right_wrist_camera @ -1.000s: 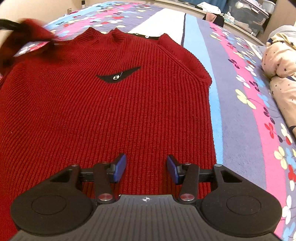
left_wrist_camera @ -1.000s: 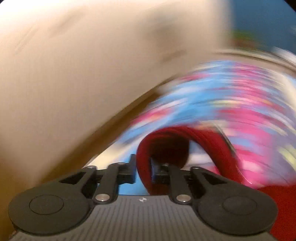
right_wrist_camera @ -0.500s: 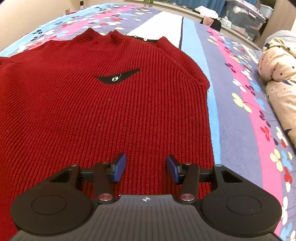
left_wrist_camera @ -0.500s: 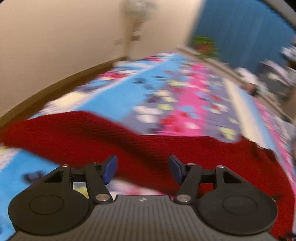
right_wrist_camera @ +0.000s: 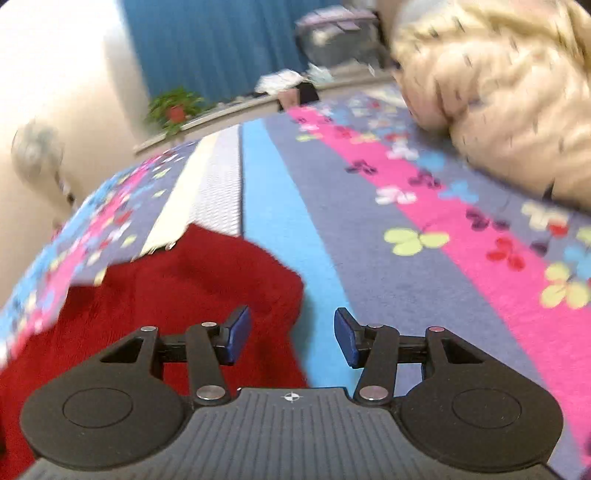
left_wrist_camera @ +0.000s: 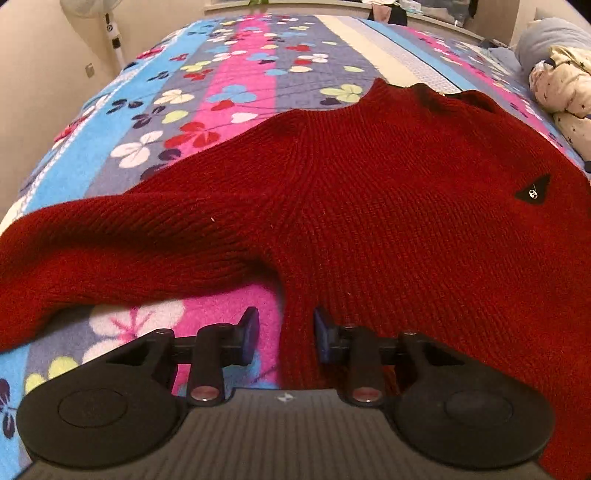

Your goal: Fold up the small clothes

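My left claw is down low, right over the side edge of the red knit sweater. Its two blue pads have just been closing in, but they do not squeeze yet. The edge of the sweater sits in the gap between them, and the claw is still loose, holding nothing.

My right claw is open too, and its jaws have just been opening a bit more. Nothing is between its blue pads. Under it I see a corner of the red sweater on one side and a blue stripe of the blanket on the other.

The sweater lies flat, front side up, on the flowery striped blanket that covers the bed. One sleeve stretches out to the left of my left claw, with pink and white flowers showing under it. A small black patch sits on the chest, farther to the right. The neck of the sweater is at the far end.

Past the sweater, a cream quilt with little stars is bunched up on the right side of the bed. It looks blurry in the right view.

Far off I see a white fan by the wall, a green plant in a red pot, and a blue curtain.
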`<action>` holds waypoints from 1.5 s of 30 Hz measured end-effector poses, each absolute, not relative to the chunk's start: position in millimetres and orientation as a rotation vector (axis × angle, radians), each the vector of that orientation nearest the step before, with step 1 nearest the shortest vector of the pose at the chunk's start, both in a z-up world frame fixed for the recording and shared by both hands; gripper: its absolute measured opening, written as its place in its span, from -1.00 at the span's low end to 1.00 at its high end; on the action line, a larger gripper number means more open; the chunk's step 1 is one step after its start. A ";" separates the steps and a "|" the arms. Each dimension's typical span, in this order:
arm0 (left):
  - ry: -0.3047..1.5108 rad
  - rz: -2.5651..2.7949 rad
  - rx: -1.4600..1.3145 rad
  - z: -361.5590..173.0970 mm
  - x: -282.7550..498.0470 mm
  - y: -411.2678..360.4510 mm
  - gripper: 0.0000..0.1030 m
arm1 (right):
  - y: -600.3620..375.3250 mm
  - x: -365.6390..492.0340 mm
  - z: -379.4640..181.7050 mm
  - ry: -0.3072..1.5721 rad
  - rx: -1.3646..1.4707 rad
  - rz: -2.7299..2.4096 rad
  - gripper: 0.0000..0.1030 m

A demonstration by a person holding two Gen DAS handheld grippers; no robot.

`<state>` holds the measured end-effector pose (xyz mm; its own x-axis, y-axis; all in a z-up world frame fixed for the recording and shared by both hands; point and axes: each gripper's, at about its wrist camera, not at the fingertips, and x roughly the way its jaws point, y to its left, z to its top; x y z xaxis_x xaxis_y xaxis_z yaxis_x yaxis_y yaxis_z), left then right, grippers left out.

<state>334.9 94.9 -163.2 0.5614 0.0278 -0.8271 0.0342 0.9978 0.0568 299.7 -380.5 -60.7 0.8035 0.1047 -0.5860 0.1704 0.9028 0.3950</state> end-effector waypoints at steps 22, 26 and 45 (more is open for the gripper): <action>0.939 0.001 0.129 -138.7 302.5 89.4 -0.23 | -195.1 275.1 -77.4 0.692 -0.133 0.811 -0.66; 0.942 0.003 0.132 -138.8 303.5 88.7 -0.23 | -188.1 275.2 -67.2 0.678 -0.048 0.812 -0.18; 0.948 -0.008 0.116 -138.8 304.3 92.0 -0.23 | -182.2 399.9 12.3 0.529 0.152 0.353 -0.76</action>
